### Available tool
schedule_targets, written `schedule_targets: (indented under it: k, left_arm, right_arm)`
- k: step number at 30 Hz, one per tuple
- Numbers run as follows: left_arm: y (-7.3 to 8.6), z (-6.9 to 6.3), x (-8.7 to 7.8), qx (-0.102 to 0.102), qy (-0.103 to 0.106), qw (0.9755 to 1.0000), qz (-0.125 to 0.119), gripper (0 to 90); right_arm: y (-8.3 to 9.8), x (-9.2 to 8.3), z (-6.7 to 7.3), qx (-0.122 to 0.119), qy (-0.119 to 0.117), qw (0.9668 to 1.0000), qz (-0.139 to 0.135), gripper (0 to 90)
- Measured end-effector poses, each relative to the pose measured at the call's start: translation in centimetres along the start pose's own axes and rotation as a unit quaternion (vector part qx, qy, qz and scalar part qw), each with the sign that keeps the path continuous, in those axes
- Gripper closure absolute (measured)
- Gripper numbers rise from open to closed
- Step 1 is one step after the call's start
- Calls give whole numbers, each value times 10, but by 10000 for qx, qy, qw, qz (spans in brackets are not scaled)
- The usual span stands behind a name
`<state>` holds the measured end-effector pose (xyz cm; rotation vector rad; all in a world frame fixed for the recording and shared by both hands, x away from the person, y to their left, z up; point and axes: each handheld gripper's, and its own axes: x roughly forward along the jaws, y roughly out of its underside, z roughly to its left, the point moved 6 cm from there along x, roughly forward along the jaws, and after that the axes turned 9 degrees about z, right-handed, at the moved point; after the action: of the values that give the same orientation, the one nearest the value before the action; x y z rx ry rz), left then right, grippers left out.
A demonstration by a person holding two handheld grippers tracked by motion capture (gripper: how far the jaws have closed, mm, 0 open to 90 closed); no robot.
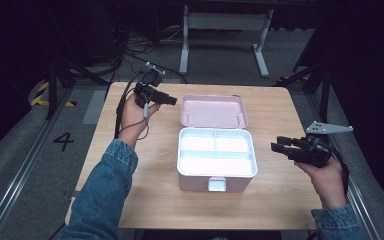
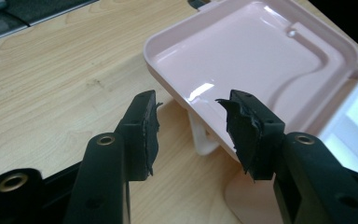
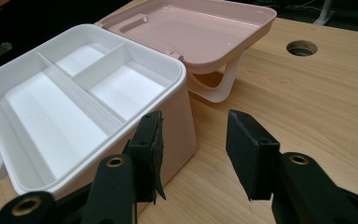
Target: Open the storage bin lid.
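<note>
A pink box (image 1: 215,184) stands mid-table with its lid (image 1: 213,111) swung open and lying back. Inside sits a white tray (image 1: 216,152) split into three compartments, all bare. My left gripper (image 1: 177,100) hovers open just left of the lid; in the left gripper view (image 2: 192,130) its jaws frame the lid's corner (image 2: 256,51) and a white handle (image 2: 203,140). My right gripper (image 1: 275,143) is open to the right of the box; in the right gripper view (image 3: 193,154) its jaws straddle the box's near corner (image 3: 179,126), with the tray (image 3: 60,102) at left.
The wooden table (image 1: 145,200) has a cable hole (image 3: 301,47) behind the lid. A white latch (image 1: 216,184) sticks out at the box's front. Cables (image 1: 130,50) and a white stand (image 1: 225,22) lie on the floor beyond the table.
</note>
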<state>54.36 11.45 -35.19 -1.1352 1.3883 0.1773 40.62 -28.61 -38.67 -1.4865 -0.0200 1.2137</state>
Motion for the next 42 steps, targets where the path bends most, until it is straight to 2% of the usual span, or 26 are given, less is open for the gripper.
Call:
schedule_targets:
  k: [2,5,8,11,14,16,17,24,28,34,37,38,39,42]
  left_arm:
    - [7,-8,-8,66,2,10000,-14,534]
    - [20,-21,-21,240,-119,9996,-74,533]
    - [28,-27,-27,315,-121,9994,-105,520]
    - [47,-37,-38,415,-152,9990,-44,517]
    - [58,-40,-44,416,-171,9990,-78,517]
    - [72,-42,-49,400,-231,9989,-66,517]
    - [72,-42,-49,400,-231,9989,-66,517]
    - [110,-41,-58,279,-585,9979,15,502]
    - [130,-34,-53,132,-683,9970,334,485]
    - [150,-26,-46,-46,-844,9947,578,461]
    - [157,-21,-41,-85,-887,9937,674,453]
    - [159,-20,-39,-194,-857,9940,656,453]
    - [162,-18,-37,-164,-890,9934,701,452]
    - [170,-13,-29,-261,-824,9931,787,449]
  right_arm:
    - [-1,1,0,-4,-1,10000,-8,560]
    - [-2,2,-1,-35,19,10000,16,559]
    - [-2,1,-3,-52,63,10000,31,558]
    - [-5,-1,-6,-69,110,9999,31,554]
    - [-8,-1,-11,-105,214,9997,46,550]
    - [-10,0,-14,-109,274,9995,87,545]
    - [-10,0,-14,-109,274,9995,87,545]
    - [-14,5,-25,-121,399,9988,265,534]
    - [-14,8,-28,-106,452,9983,348,528]
    - [-10,14,-34,-38,559,9967,591,526]
    - [-5,17,-38,-26,626,9951,764,520]
    - [-3,18,-39,2,640,9946,815,520]
    - [-1,19,-40,7,651,9943,845,517]
    - [3,20,-44,79,659,9936,919,515]
